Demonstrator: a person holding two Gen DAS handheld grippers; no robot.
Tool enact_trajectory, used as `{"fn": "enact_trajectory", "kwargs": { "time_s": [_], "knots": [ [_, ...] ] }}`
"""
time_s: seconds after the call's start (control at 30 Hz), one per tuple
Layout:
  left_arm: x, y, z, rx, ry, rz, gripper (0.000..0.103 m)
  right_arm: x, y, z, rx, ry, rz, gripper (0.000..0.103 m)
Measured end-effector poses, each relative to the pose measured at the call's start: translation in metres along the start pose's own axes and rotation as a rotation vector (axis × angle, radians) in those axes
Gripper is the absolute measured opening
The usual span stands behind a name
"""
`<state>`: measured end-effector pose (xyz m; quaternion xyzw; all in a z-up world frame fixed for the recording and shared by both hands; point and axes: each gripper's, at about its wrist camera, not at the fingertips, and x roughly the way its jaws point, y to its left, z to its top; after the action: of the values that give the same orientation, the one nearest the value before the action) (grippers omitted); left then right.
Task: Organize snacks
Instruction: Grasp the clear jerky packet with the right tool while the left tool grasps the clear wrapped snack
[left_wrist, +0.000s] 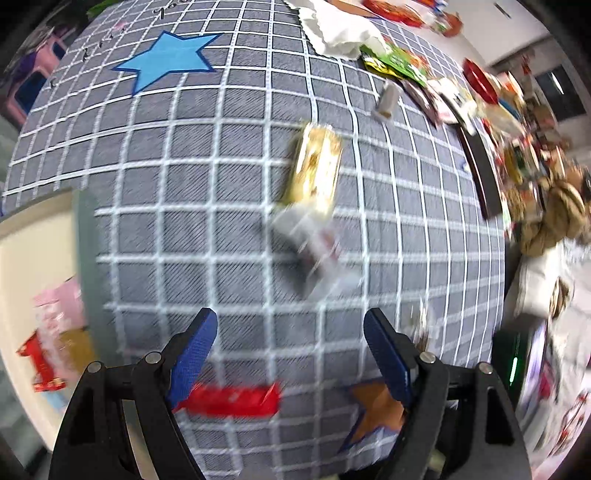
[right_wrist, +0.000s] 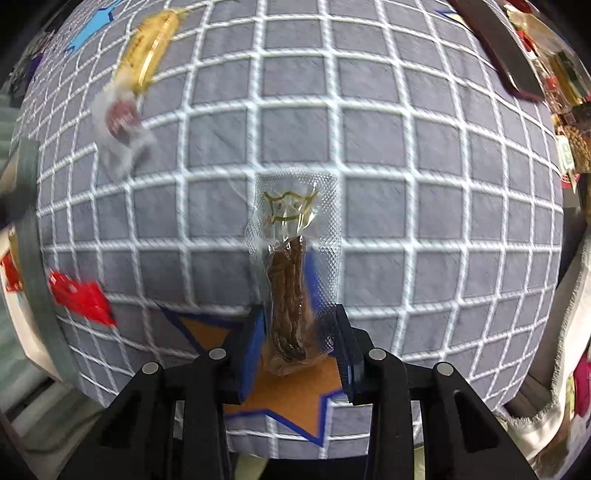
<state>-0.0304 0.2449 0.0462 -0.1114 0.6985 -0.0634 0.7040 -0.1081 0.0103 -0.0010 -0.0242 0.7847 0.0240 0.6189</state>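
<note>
A: Where's the snack in play?
B: A clear vacuum pouch (right_wrist: 295, 266) holding brown strips sits between the fingers of the right gripper (right_wrist: 301, 350), which are closed in on its lower end. Its long axis runs straight out along the fingers, the empty sealed end with a gold emblem pointing away from the camera.
A: What's beneath it?
B: An orange star patch (right_wrist: 291, 398) edged in blue, on a grey cloth with a white grid (right_wrist: 424, 155).
A: And the other hand?
B: The left gripper (left_wrist: 290, 332) is spread wide, holding nothing, above the same cloth. A red packet (left_wrist: 231, 400) lies just past its left finger. Further out are a gold packet (left_wrist: 314, 168) and a whitish wrapper (left_wrist: 314, 247) end to end, both blurred.
A: The surroundings?
B: A blue star patch (left_wrist: 166, 59) lies far across the cloth. A cream tray (left_wrist: 22, 266) at the left edge holds pink and red packets, and a jumble of snacks (left_wrist: 517, 140) lines the right side.
</note>
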Motion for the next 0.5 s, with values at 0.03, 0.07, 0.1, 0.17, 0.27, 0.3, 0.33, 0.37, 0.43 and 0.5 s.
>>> {"fn": "enact_trajectory", "kwargs": {
  "time_s": [0.03, 0.07, 0.1, 0.17, 0.27, 0.3, 0.33, 0.37, 0.43, 0.5],
  "knots": [
    [0.006, -0.002, 0.007, -0.031, 0.002, -0.005, 0.084, 0.000, -0.002, -0.003, -0.002, -0.001, -0.002, 0.037],
    [0.011, -0.001, 0.012, -0.059, 0.006, -0.010, 0.084, 0.000, -0.003, -0.005, -0.003, -0.003, -0.001, 0.037],
    [0.017, 0.000, 0.015, -0.078, 0.008, -0.007, 0.084, 0.001, -0.002, -0.006, -0.003, -0.004, 0.000, 0.037],
    [0.030, -0.004, 0.023, -0.105, 0.007, 0.021, 0.084, -0.001, -0.007, -0.013, 0.003, -0.006, 0.004, 0.037],
    [0.046, -0.004, 0.025, -0.114, 0.023, 0.084, 0.084, -0.011, -0.022, -0.014, 0.011, -0.004, 0.013, 0.037],
    [0.052, -0.006, 0.024, -0.115, 0.031, 0.097, 0.084, -0.015, -0.026, -0.011, 0.008, -0.004, 0.015, 0.037],
    [0.052, -0.008, 0.022, -0.101, 0.014, 0.108, 0.085, -0.016, -0.020, -0.002, 0.005, -0.003, 0.018, 0.037],
    [0.054, -0.013, 0.021, -0.075, 0.012, 0.131, 0.085, -0.020, -0.022, -0.001, 0.003, -0.003, 0.021, 0.037],
    [0.057, -0.020, 0.019, -0.044, 0.011, 0.172, 0.088, -0.021, -0.031, -0.009, 0.006, -0.002, 0.029, 0.037],
    [0.065, -0.028, 0.018, -0.018, 0.019, 0.202, 0.098, -0.019, -0.031, -0.008, 0.011, 0.000, 0.035, 0.038]
  ]
}}
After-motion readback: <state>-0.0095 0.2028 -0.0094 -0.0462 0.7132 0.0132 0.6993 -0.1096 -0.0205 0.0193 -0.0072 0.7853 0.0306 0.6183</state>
